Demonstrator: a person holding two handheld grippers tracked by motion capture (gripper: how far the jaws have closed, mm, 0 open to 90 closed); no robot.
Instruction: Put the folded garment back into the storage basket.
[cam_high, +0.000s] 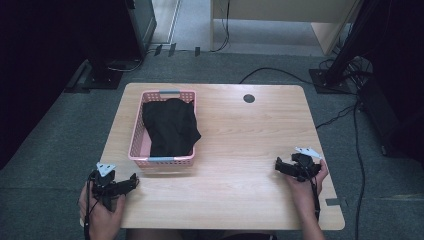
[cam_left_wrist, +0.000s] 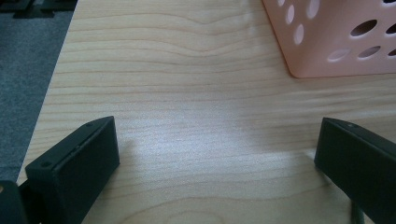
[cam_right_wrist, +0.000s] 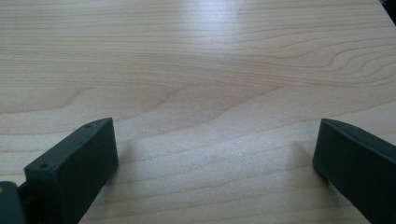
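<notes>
**Inspector:** Start at your left; your left gripper (cam_high: 131, 182) rests at the table's (cam_high: 240, 145) 8 o'clock corner, jaws spread wide with bare wood between them; its own camera shows the pink basket's (cam_left_wrist: 327, 42) near corner at 1 o'clock, apart from the jaws.

**Operator:** And the item itself?

**Inspector:** The black cloth (cam_high: 170, 126) lies inside the pink basket on the left half of the table, heaped and folded over itself; its far end rises near the far rim and one fold spills toward the right-hand wall. I judge it soft, limp and light; it will sag and trail once lifted, and it may snag on the perforated walls; the basket looks light enough to drag along with it.

**Operator:** Where do I take hold?

**Inspector:** Pinch a raised fold near the top of the heap, toward 12 o'clock of the basket; avoid the flat lower layer, where the jaws may slide off or catch the basket floor.

**Operator:** My right side?

**Inspector:** Your right gripper (cam_high: 278, 165) sits near the 4 o'clock edge, well apart from the basket; jaws likewise wide, holding nothing.
</notes>
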